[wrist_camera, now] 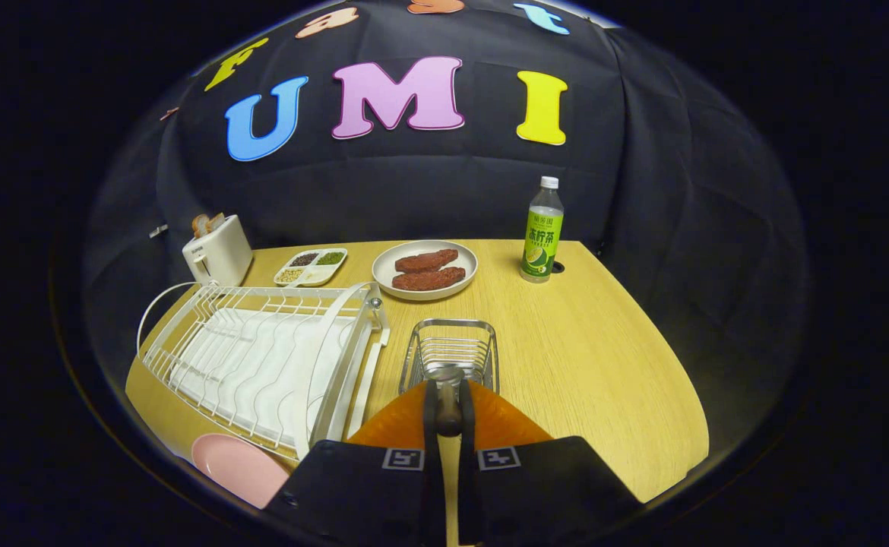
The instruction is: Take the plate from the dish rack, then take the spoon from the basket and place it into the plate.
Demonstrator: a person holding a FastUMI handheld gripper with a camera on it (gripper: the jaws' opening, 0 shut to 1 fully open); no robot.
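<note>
The gripper [448, 406] has its two fingers drawn close together, clamped on the handle of a metal spoon [447, 387]; the spoon's shiny end stands up just past the fingertips. Directly under the fingers lies an orange plate [505, 425], flat on the wooden table [604, 365], its rim showing on both sides of the gripper body. Just beyond the plate and the spoon sits a small wire basket [450, 351], upright. To the left of the basket, touching or nearly touching it, is the white wire dish rack [262, 357] on its white drip tray. A pink plate [235, 463] lies on the table at the rack's near corner, partly cut off by the gripper. Farther back: a white plate [424, 270] carrying two dark red-brown slabs of meat, a small divided tray [311, 267] with dark, green and pale fillings beside it, and a white toaster [216, 251] with bread slices poking out, behind the rack. A bottle [542, 232] with a green label and white cap stands upright well to the right of the meat plate.
</note>
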